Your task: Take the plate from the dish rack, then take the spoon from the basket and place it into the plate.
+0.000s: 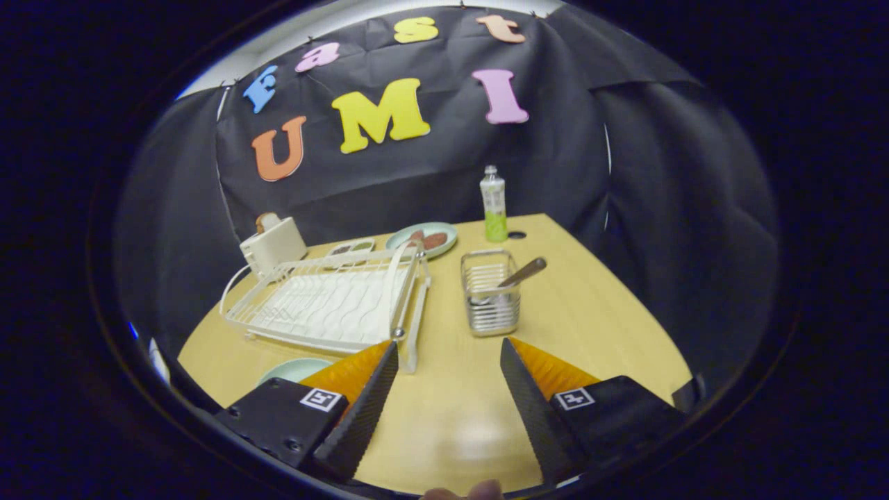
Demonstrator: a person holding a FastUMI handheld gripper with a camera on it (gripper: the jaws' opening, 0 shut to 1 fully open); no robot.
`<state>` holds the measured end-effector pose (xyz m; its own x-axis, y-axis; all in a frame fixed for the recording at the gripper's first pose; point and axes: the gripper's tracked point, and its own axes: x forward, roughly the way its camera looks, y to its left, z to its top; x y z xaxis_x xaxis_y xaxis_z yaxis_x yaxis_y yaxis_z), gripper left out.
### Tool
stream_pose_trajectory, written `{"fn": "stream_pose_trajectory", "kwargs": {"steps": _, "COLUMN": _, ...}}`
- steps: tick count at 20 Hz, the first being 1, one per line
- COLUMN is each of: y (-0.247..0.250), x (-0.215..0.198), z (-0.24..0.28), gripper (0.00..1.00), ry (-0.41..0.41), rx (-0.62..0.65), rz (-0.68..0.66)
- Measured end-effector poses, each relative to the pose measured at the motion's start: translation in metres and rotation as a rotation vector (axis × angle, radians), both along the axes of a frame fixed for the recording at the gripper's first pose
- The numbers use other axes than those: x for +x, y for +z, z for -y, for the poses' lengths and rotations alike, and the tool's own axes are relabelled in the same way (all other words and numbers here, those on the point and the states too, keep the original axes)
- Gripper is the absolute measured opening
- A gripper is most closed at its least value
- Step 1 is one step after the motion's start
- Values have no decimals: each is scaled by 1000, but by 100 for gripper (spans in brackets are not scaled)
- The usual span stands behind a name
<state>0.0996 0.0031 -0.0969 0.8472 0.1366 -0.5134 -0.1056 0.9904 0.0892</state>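
A pale wooden table (pixel 611 326) holds several items. At about eleven o'clock on the table, a cream-coloured toaster (pixel 273 244) stands with something brown poking from its top. Toward twelve o'clock, a small divided tray (pixel 352 246) lies just beside a light blue dish (pixel 423 239) holding reddish-brown food. At one o'clock, a bottle (pixel 494 204) with a green label stands upright, beside a small dark hole (pixel 517 235) in the table.

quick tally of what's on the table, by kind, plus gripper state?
Plates: 2, the light green plate by the left finger and the plate with food
Dish rack: 1
Wire basket: 1
Spoon: 1, in the basket
Bottle: 1
Toaster: 1
Small tray: 1
Total: 8
Hand-held gripper: open, nothing between its fingers.
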Motion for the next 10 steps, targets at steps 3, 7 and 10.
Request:
{"fn": "stream_pose_trajectory", "kwargs": {"steps": 3, "y": 6, "x": 9, "z": 22, "gripper": 99, "ry": -25, "rx": -44, "rz": 102}}
{"fn": "stream_pose_trajectory", "kwargs": {"steps": 7, "y": -6, "x": 36, "z": 41, "gripper": 99, "ry": -54, "rx": -24, "rz": 180}}
{"fn": "stream_pose_trajectory", "kwargs": {"steps": 10, "y": -21, "x": 66, "z": 50, "gripper": 99, "ry": -66, "rx": 27, "rz": 196}}
